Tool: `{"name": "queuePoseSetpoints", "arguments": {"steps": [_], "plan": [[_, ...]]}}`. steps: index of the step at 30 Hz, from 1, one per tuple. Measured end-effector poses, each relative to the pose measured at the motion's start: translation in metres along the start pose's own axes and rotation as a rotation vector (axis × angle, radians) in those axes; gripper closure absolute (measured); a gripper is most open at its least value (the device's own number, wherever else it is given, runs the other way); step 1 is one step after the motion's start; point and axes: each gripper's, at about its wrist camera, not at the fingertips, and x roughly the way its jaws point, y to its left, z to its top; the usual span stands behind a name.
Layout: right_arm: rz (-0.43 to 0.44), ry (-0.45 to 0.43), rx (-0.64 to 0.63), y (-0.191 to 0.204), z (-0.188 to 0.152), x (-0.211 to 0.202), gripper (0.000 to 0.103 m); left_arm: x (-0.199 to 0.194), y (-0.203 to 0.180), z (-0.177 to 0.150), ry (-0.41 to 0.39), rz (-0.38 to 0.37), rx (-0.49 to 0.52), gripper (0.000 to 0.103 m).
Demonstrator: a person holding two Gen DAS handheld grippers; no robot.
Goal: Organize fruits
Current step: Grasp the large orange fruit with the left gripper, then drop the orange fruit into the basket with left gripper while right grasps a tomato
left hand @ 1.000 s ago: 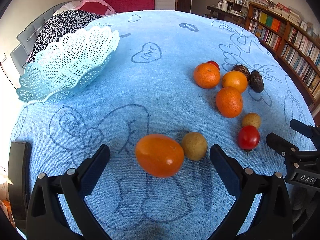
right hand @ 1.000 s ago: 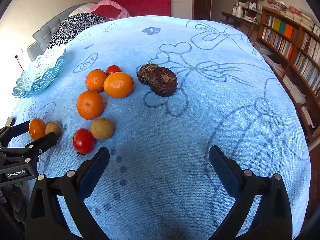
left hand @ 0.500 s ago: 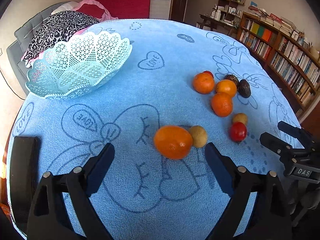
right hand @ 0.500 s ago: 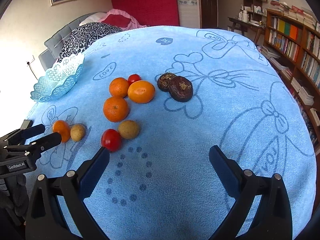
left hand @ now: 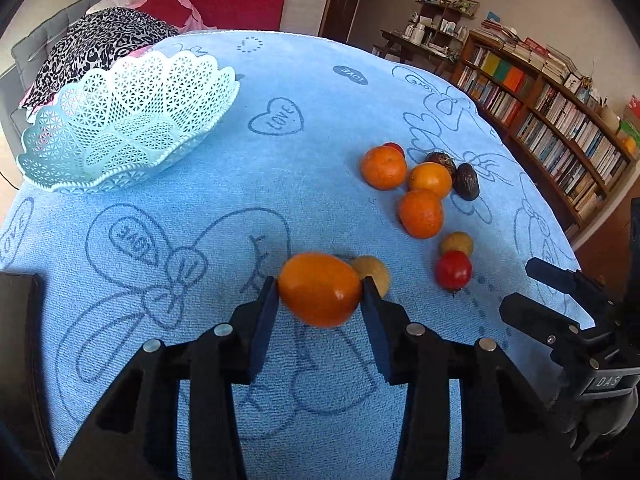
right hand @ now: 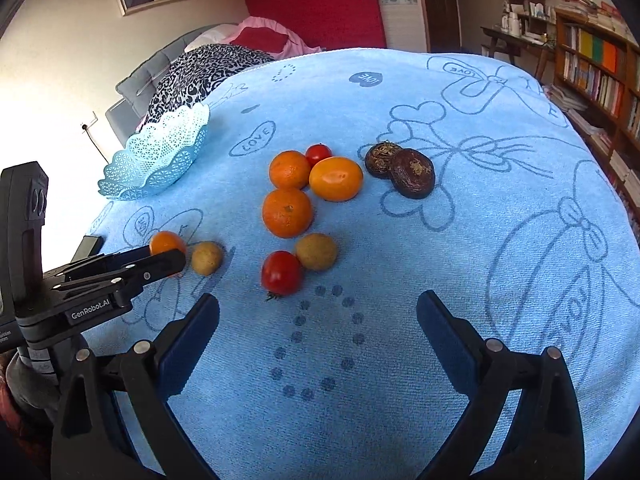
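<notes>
Table draped in blue towel cloth (right hand: 400,280) printed with hearts and bows, pale blue lattice basket (left hand: 120,128) at far left, cluster of three oranges (right hand: 287,212), two tomatoes (right hand: 281,273), two brown round fruits (right hand: 316,251), two dark wrinkled fruits (right hand: 412,173) at centre.

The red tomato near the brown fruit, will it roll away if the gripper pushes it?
Probably. The red tomato looks round and glossy, so it could roll on the blue towel. The soft pile may slow it. It may squash if squeezed hard.
</notes>
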Motion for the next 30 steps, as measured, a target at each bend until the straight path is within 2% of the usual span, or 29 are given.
{"name": "queuePoseSetpoints", "arguments": {"steps": [3, 5, 9, 11, 18, 22, 30], "plan": [[0.004, 0.001, -0.029, 0.012, 0.000, 0.000, 0.010, -0.004, -0.001, 0.000, -0.020, -0.004, 0.007, 0.060], [0.006, 0.017, -0.037, 0.017, 0.001, 0.005, 0.025, -0.005, -0.001, 0.000, -0.023, -0.009, 0.008, 0.060], [-0.005, 0.051, -0.046, 0.024, 0.003, 0.016, 0.035, -0.018, 0.004, 0.001, -0.059, 0.014, 0.010, 0.060], [0.002, 0.068, -0.045, 0.026, 0.004, 0.021, 0.046, -0.027, 0.007, 0.003, -0.088, 0.033, 0.012, 0.060], [-0.025, 0.108, -0.041, 0.029, 0.008, 0.037, 0.060, -0.047, 0.017, 0.013, -0.147, 0.058, 0.001, 0.060], [-0.035, 0.117, -0.023, 0.027, 0.011, 0.044, 0.075, -0.051, 0.026, 0.019, -0.157, 0.065, -0.020, 0.060], [-0.043, 0.099, -0.014, 0.025, 0.012, 0.038, 0.076, -0.063, 0.057, 0.038, -0.204, 0.119, -0.084, 0.060]]}}
